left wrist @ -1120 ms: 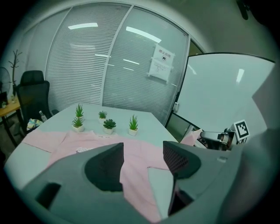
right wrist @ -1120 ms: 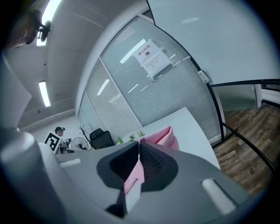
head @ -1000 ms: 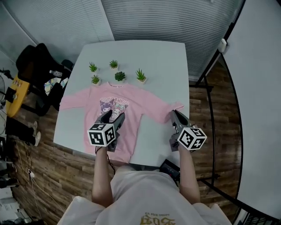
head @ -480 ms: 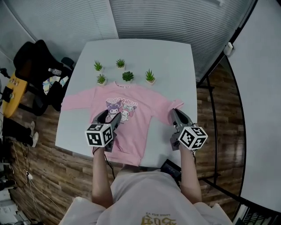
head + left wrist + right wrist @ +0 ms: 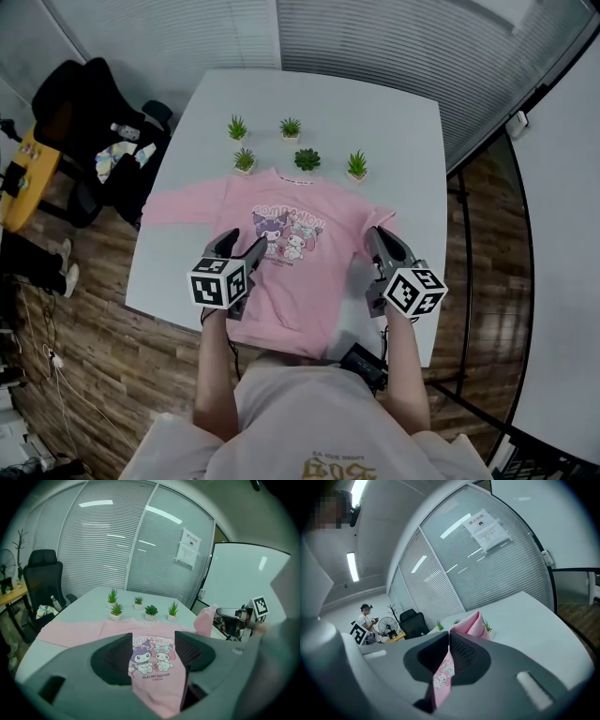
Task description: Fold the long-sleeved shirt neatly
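Pinching a sleeve [image 5: 474, 623], probably its cuff, the right gripper [image 5: 378, 236] holds it raised at 3 o'clock of the pink shirt [image 5: 309, 281]. The left gripper [image 5: 242, 242], jaws spread, hovers over that shirt, flat on the bench [image 5: 375, 122].

Left gripper [image 5: 153, 645]: jaws apart, nothing between the pads, poised over the chest print. Below lies a pink long-sleeved shirt [image 5: 157, 688], spread front-up on the white table [image 5: 84, 606]. The print shows two cartoon figures above the words "PLAYING TOGETHER". One sleeve lies flat toward the left. The other sleeve end stands up at the right, meeting the tip of the right gripper [image 5: 224, 622]; the grip itself cannot be made out. Five small potted plants [image 5: 151, 611] sit just beyond the collar. Black office chair [image 5: 42, 573] stands far left, with a whiteboard [image 5: 243, 578] right. A paper notice [image 5: 188, 548] hangs on the blind-covered glass partition [image 5: 108, 541].
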A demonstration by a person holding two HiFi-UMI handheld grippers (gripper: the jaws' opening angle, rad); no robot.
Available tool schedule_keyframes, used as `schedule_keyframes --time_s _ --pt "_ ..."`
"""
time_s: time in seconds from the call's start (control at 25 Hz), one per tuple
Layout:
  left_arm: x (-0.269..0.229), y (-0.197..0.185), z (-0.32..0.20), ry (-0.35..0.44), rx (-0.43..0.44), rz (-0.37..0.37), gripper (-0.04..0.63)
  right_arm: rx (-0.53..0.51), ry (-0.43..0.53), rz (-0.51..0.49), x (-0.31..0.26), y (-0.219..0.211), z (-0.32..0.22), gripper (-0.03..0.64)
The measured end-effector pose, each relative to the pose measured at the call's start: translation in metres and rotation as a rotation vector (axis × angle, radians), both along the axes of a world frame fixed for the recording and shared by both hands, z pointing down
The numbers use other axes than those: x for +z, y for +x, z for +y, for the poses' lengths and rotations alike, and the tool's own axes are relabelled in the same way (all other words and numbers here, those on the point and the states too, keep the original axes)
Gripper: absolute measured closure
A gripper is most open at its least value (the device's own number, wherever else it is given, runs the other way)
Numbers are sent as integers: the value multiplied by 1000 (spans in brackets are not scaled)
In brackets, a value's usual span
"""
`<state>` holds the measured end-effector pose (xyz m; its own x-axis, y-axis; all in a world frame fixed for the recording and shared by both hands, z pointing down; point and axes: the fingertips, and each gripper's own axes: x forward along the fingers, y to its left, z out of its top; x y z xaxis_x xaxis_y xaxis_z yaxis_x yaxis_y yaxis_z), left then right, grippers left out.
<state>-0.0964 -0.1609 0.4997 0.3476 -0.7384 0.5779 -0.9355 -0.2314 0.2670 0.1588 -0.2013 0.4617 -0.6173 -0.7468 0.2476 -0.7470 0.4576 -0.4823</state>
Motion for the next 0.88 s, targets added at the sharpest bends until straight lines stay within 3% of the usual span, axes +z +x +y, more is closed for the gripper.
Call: schedule_keyframes --time_s 0.52,0.88 --pt "18 -66 -21 -26 -18 33 310 -56 4 15 1 -91 -32 597" --pt "33 -90 -37 -52 -9 54 311 -100 8 30 1 -145 -51 598"
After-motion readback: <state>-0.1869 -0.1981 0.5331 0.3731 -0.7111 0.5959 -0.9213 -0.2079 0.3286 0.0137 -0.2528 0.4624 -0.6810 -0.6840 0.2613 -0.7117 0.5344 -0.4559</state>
